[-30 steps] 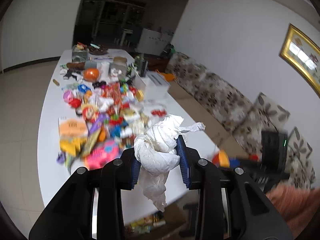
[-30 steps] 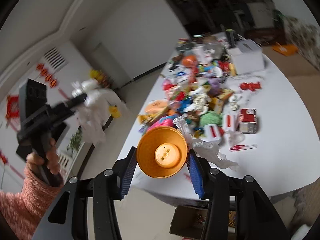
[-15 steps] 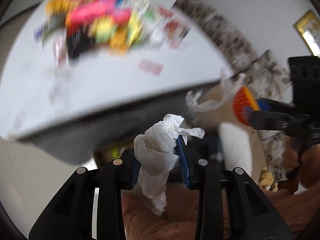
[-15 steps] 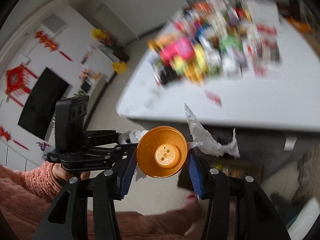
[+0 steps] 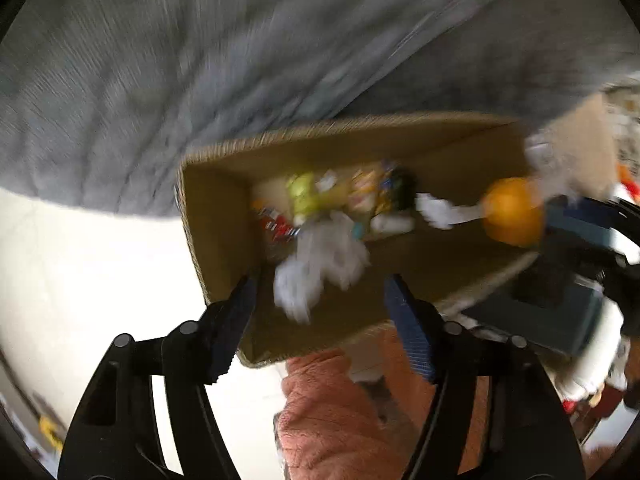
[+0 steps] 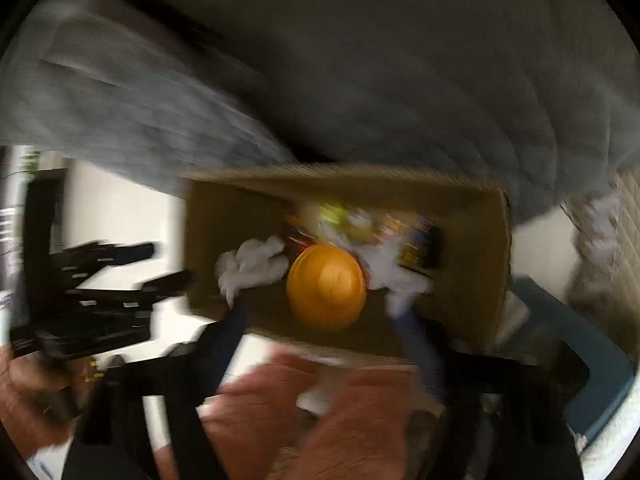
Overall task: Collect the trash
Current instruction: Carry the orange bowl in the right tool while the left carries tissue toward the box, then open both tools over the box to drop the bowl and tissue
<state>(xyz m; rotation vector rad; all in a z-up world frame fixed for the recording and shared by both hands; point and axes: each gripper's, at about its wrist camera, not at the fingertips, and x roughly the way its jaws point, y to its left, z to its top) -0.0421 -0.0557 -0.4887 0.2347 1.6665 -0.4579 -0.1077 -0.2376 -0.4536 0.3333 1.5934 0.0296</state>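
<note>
A cardboard box [image 5: 216,220] of trash sits on the floor under the table edge; it also shows in the right wrist view [image 6: 472,240]. My left gripper [image 5: 320,300] is open above the box, and the crumpled white tissue [image 5: 320,264] falls free between its fingers. My right gripper [image 6: 324,320] is open over the box, with the orange lid [image 6: 326,284] and a clear plastic wrapper [image 6: 392,272] dropping loose from it. The orange lid [image 5: 512,216] and the tissue [image 6: 252,260] each show in the other view too. Both views are blurred.
A grey tablecloth [image 5: 200,60] hangs over the box's far side. Colourful wrappers [image 5: 340,196] lie inside the box. My pink-sleeved knees [image 5: 340,420] are below. A blue bin [image 6: 580,360] stands to the right of the box.
Both grippers swung down from the table to over the box and opened. The tissue left the left gripper; the orange lid and wrapper left the right gripper.
</note>
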